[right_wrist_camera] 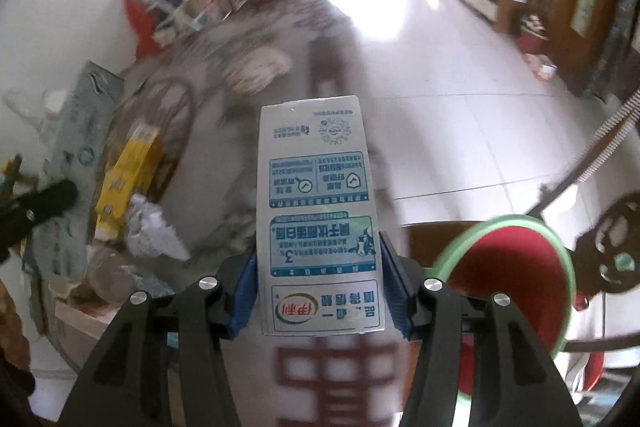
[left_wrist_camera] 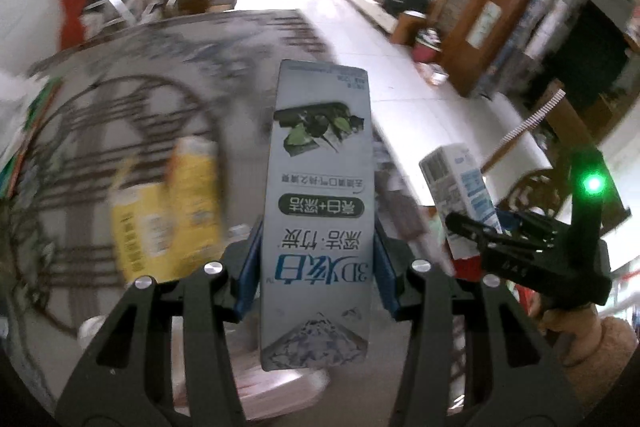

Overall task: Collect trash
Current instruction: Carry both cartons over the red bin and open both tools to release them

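Clamped in left gripper (left_wrist_camera: 318, 259): one tall grey toothpaste box (left_wrist_camera: 318, 211). Clamped in right gripper (right_wrist_camera: 318, 289): one white-and-blue milk carton (right_wrist_camera: 318, 211), above cluttered surface (right_wrist_camera: 240, 131). Two yellow cartons (left_wrist_camera: 168, 211) behind.

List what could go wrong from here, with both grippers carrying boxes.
1. The left gripper clamps the long toothpaste box near one end; most of it sticks out, so it may pivot or slip in a swing.
2. The right gripper pinches the milk carton low too; squeezing could crush it or spill leftovers.
3. The grippers are close together, so the boxes might collide near the red bin.
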